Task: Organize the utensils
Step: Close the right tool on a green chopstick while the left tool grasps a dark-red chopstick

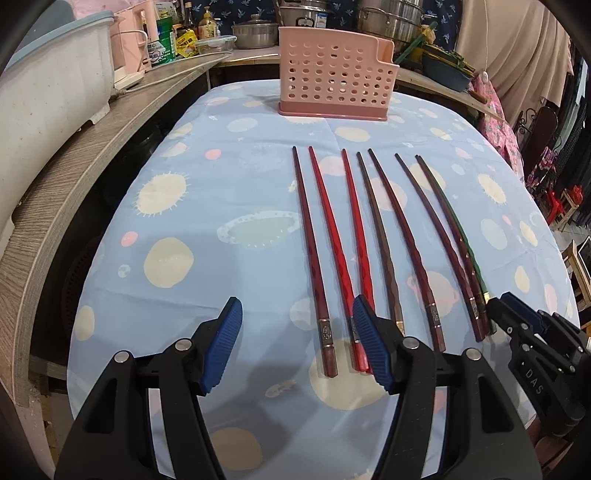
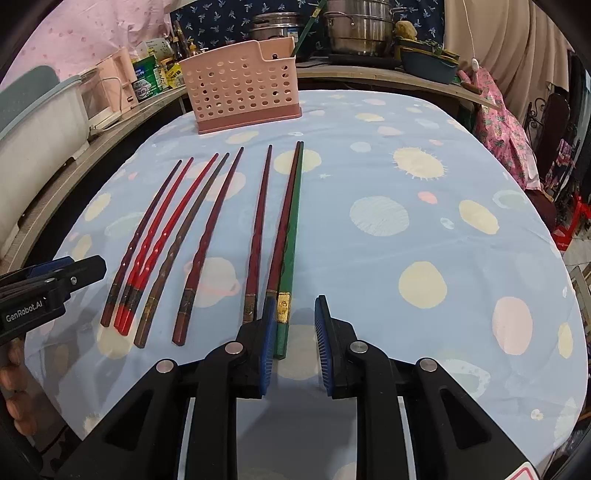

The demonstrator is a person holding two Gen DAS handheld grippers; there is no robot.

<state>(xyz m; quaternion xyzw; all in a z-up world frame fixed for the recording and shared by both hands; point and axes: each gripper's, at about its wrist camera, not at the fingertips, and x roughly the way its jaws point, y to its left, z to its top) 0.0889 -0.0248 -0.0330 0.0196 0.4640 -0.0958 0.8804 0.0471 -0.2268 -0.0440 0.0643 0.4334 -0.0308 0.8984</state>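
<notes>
Table under a light blue cloth point(image 1: 207, 177) printed with planets and suns; cluttered counters run behind it along the top of both frames.

Left wrist view, left to right:
- Upper left: white tub point(image 1: 51, 74) on a wooden counter, bottles and packets just past it.
- Top centre: pink basket point(image 1: 332, 79), perforated, upright on the cloth at its far edge. Steel pots point(image 1: 388, 18) behind it.
- Centre: eight chopsticks point(image 1: 384, 236) lying flat in a fan, tips toward the basket, butt ends toward the camera. Mostly dark red or bright red, one brown.
- Lower centre: left gripper point(image 1: 297, 328), jaws spread wide, nothing pinched. The butt of the leftmost dark chopstick lies between the pads; the right pad overlaps the bright red ones in the picture. Contact with cloth cannot be told.
- Right end of the fan: green chopstick point(image 1: 458, 229) touching a dark red one alongside.

Right wrist view, left to right:
- Left edge: the left gripper seen side-on, fingers of a hand point(image 2: 16, 384) below it.
- Lower centre: right gripper point(image 2: 295, 317), jaws narrowed but with a gap showing. Green chopstick butt, gold band, lies between the pads against the left pad; right pad is apart from it. No pinch.
- Right: bare cloth, pink floral fabric point(image 2: 498, 125) beyond the table edge.
</notes>
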